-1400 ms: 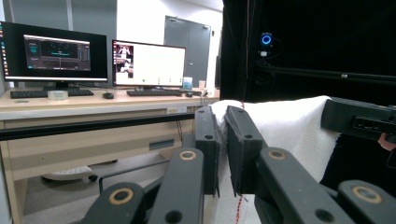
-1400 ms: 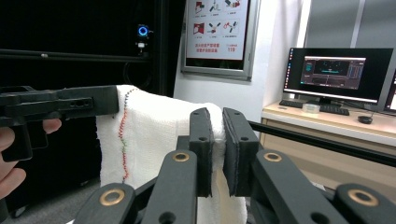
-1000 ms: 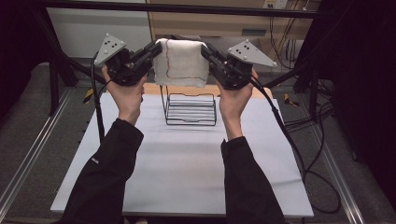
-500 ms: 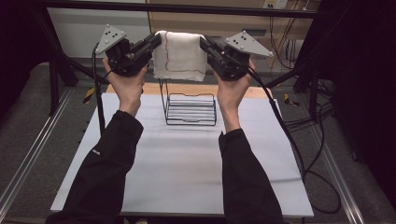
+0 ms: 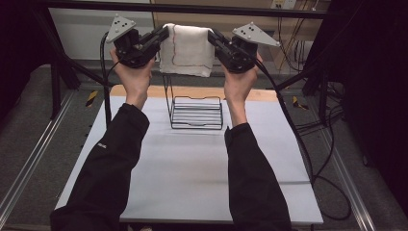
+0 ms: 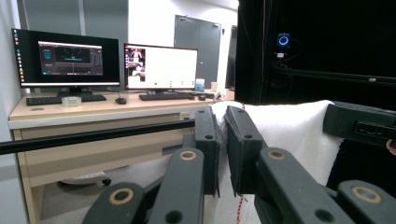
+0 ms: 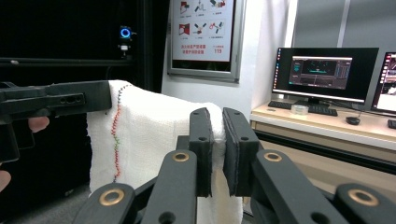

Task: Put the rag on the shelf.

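White towel (image 5: 186, 49) with coloured stitching hangs folded between your two grippers, held high above the black wire rack (image 5: 196, 111) on the white table (image 5: 192, 168). Your left gripper (image 5: 162, 34) pinches its left top edge; your right gripper (image 5: 214, 37) pinches the right top edge.

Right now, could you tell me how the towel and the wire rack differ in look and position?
The towel is soft white cloth with a stitched coloured line; the rack is bare black wire. The towel hangs in the air, stretched between the left gripper and the right gripper; the rack stands on the table, untouched. Both sit near the table's far edge.
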A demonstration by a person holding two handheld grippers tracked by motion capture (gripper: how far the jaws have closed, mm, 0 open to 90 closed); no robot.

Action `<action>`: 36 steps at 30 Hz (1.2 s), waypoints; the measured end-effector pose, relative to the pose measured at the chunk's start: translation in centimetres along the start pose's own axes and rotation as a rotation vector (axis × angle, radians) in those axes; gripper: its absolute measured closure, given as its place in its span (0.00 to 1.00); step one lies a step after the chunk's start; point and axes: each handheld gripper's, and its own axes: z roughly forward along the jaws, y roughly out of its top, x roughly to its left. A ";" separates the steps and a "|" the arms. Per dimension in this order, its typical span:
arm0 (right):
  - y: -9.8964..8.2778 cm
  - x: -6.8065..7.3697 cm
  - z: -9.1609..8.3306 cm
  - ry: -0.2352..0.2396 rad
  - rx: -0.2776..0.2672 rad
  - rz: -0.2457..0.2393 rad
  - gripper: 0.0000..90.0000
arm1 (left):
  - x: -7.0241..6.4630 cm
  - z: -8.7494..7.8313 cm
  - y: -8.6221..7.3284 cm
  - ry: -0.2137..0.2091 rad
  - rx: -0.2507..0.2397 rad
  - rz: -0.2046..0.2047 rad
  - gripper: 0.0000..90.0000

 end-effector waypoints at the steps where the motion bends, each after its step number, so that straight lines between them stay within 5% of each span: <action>1: -0.1 -0.1 0.2 0.000 0.001 -0.001 0.92 | 0.1 0.2 0.0 0.003 0.001 0.002 0.93; 22: -1.4 -1.2 3.2 0.009 0.046 0.031 0.92 | 2.5 1.9 -1.3 0.019 0.037 0.008 0.93; 36: -2.0 -2.2 3.1 -0.010 0.070 0.031 0.92 | 2.0 2.9 -2.3 0.007 0.069 0.010 0.93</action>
